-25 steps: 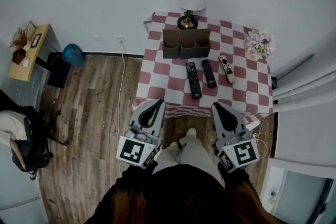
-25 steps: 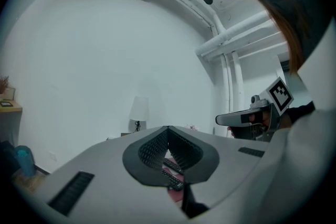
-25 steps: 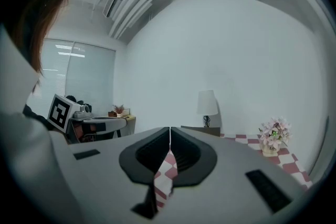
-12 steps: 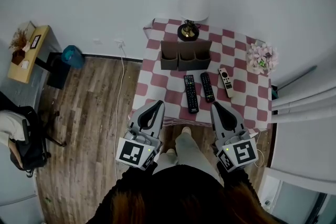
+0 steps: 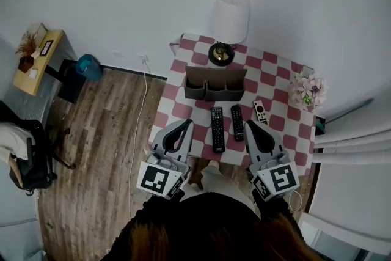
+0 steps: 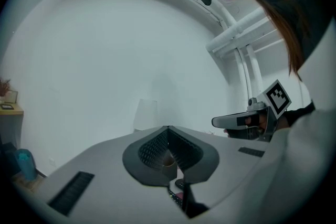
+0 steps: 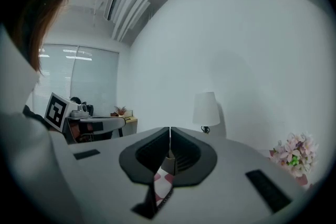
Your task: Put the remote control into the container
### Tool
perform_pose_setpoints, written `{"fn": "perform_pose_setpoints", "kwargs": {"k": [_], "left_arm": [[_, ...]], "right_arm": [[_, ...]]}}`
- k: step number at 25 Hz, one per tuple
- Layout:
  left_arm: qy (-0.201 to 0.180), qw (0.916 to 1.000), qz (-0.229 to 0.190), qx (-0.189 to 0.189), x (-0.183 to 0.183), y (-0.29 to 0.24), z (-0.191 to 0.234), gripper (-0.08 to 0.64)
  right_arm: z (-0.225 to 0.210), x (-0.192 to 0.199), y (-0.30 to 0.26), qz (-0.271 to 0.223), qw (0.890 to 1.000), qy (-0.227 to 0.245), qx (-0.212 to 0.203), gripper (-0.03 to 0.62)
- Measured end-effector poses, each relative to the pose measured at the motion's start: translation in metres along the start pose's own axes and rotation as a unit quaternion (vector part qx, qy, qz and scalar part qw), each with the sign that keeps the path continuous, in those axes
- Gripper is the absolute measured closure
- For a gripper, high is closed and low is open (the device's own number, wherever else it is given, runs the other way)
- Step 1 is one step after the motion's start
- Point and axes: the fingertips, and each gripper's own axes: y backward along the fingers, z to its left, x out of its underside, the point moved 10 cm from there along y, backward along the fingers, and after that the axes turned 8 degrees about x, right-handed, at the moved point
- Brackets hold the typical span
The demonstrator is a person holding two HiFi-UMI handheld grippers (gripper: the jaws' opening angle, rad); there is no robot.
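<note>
Three remote controls lie on the red-and-white checked table (image 5: pixel 189 85): a long black remote (image 5: pixel 217 129), a shorter black remote (image 5: pixel 237 122), and a white remote (image 5: pixel 259 112) partly behind my right gripper. Behind them stands the brown container (image 5: pixel 215 83) with three compartments. My left gripper (image 5: pixel 184 123) hovers shut at the table's near left edge, holding nothing. My right gripper (image 5: pixel 250 125) is shut and empty too, over the near right edge. In both gripper views the jaws meet, left gripper (image 6: pixel 168 128) and right gripper (image 7: pixel 169 129), with a strip of table showing under them.
A white-shaded lamp (image 5: pixel 229 18) stands at the table's back, with a pot of pink flowers (image 5: pixel 307 91) on the right. A cable (image 5: pixel 142 101) trails across the wooden floor to the left. A small yellow table (image 5: pixel 35 58) and a blue bin (image 5: pixel 89 66) sit at far left.
The table has come closer underneath me: both grippers now reach its near edge instead of hanging over the floor. The remotes lie as before. Both grippers stay shut.
</note>
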Motion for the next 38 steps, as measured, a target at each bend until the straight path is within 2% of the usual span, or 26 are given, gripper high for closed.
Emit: {"fn": "perform_pose_setpoints", "kwargs": {"k": [9, 16, 21, 25, 35, 38], "left_arm": [[-0.014, 0.9993, -0.004, -0.034, -0.013, -0.047, 0.008, 0.554], [-0.019, 0.9995, -0.010, -0.023, -0.011, -0.062, 0.009, 0.554], [-0.024, 0.9995, -0.021, -0.002, -0.014, -0.065, 0.013, 0.554], [-0.039, 0.9991, -0.010, 0.011, -0.017, -0.070, 0.019, 0.554], [-0.028, 0.9993, -0.012, 0.022, -0.014, -0.068, 0.027, 0.552], [-0.038, 0.9989, -0.016, 0.022, -0.018, -0.067, 0.027, 0.554]], "right_arm": [[-0.035, -0.010, -0.034, -0.005, 0.999, 0.000, -0.035, 0.575], [-0.045, -0.012, -0.043, -0.001, 0.999, 0.000, -0.047, 0.575], [-0.043, -0.013, -0.042, 0.004, 0.999, -0.001, -0.034, 0.575], [-0.039, -0.014, -0.042, 0.009, 1.000, -0.007, -0.023, 0.575], [-0.042, -0.002, -0.040, 0.028, 0.999, -0.015, 0.008, 0.575], [-0.054, 0.004, -0.039, 0.045, 0.999, -0.014, 0.027, 0.575]]}}
